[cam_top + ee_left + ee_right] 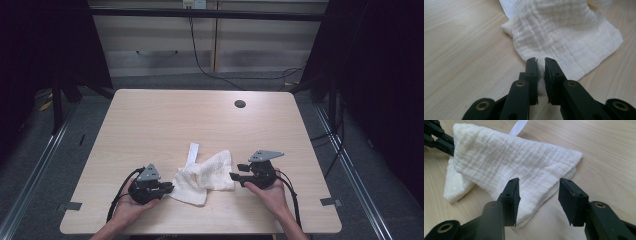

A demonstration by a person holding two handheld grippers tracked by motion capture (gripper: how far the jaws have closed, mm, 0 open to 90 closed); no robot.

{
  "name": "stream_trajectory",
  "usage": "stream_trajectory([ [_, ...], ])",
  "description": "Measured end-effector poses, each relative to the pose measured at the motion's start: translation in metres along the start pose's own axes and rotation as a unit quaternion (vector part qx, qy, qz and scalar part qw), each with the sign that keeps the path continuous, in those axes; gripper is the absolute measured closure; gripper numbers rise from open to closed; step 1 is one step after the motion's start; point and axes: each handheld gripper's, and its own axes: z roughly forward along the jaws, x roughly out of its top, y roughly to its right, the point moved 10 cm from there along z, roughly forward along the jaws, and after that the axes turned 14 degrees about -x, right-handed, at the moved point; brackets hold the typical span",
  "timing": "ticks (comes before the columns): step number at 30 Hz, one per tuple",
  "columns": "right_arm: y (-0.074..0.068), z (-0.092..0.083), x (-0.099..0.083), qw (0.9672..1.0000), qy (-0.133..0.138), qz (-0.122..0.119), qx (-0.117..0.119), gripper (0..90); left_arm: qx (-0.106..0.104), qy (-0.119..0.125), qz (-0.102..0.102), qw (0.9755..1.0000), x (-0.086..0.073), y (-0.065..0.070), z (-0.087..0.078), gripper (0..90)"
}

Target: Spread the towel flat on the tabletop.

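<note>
I see a white cloth (205,176) lying rumpled near the middle of the worktop (150,120), toward my edge, with a white tag (192,151) sticking out of it at about 11 o'clock. My left tool (169,188) sits at the cloth's 8 o'clock side, and in the left gripper view its jaws are pinching the cloth's (564,37) near corner, a little fabric bunched between the pads. My right tool (235,177) rests at the cloth's 3 o'clock edge. In the right gripper view its jaws stand spread with the cloth's (519,162) folded corner lying between them, untouched by the pads. A dark hole (240,104) sits in the worktop at 1 o'clock.
</note>
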Motion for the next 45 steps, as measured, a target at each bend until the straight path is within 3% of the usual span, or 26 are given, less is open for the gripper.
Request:
stream_trajectory([
  [5,0.004,-0.002,0.001,1.0,0.003,0.001,-0.006,50.9,-0.008,0.0,0.001,1.0,0.0,0.001,0.0,88.0],
  [7,0.005,-0.001,0.001,1.0,0.003,0.001,-0.007,50.9,-0.012,0.003,-0.007,0.9999,0.001,0.0,-0.002,88.2],
  [12,0.008,-0.003,0.004,0.9999,0.007,0.007,-0.007,50.5,-0.024,0.034,-0.017,0.999,0.011,0.001,-0.012,88.3],
  [16,0.009,-0.005,0.006,0.9999,0.01,0.009,-0.009,49.3,-0.02,0.059,-0.012,0.998,0.024,-0.001,-0.026,88.4],
  [20,0.011,-0.007,0.008,0.9998,0.012,0.012,-0.012,48.7,-0.016,0.092,0.004,0.9956,0.051,0.002,-0.042,88.6],
  [25,0.012,-0.009,0.009,0.9998,0.013,0.01,-0.014,48.2,-0.006,0.138,0.004,0.9904,0.08,-0.003,-0.06,88.6],
  [28,0.013,-0.009,0.009,0.9998,0.015,0.009,-0.014,48.2,0.005,0.141,0.003,0.9899,0.088,-0.013,-0.068,88.6],
  [30,0.014,-0.008,0.009,0.9998,0.013,0.008,-0.014,48.2,0.006,0.147,-0.01,0.9891,0.088,-0.022,-0.069,88.6],
  [37,0.021,0.009,0.016,0.9999,0.0,-0.001,-0.014,51.2,0.027,0.131,-0.037,0.9904,0.069,-0.051,-0.059,88.5],
  [38,0.027,0.02,0.022,0.9998,-0.003,0.0,-0.019,51.7,0.028,0.131,-0.041,0.9901,0.066,-0.054,-0.059,88.4],
  [40,0.03,0.024,0.024,0.9998,-0.005,0.0,-0.021,52.1,0.029,0.125,-0.043,0.9908,0.063,-0.056,-0.058,88.3],
  [45,0.039,0.054,0.038,0.9996,-0.011,0.005,-0.024,55.6,0.028,0.118,-0.048,0.9915,0.055,-0.062,-0.053,87.8],
])
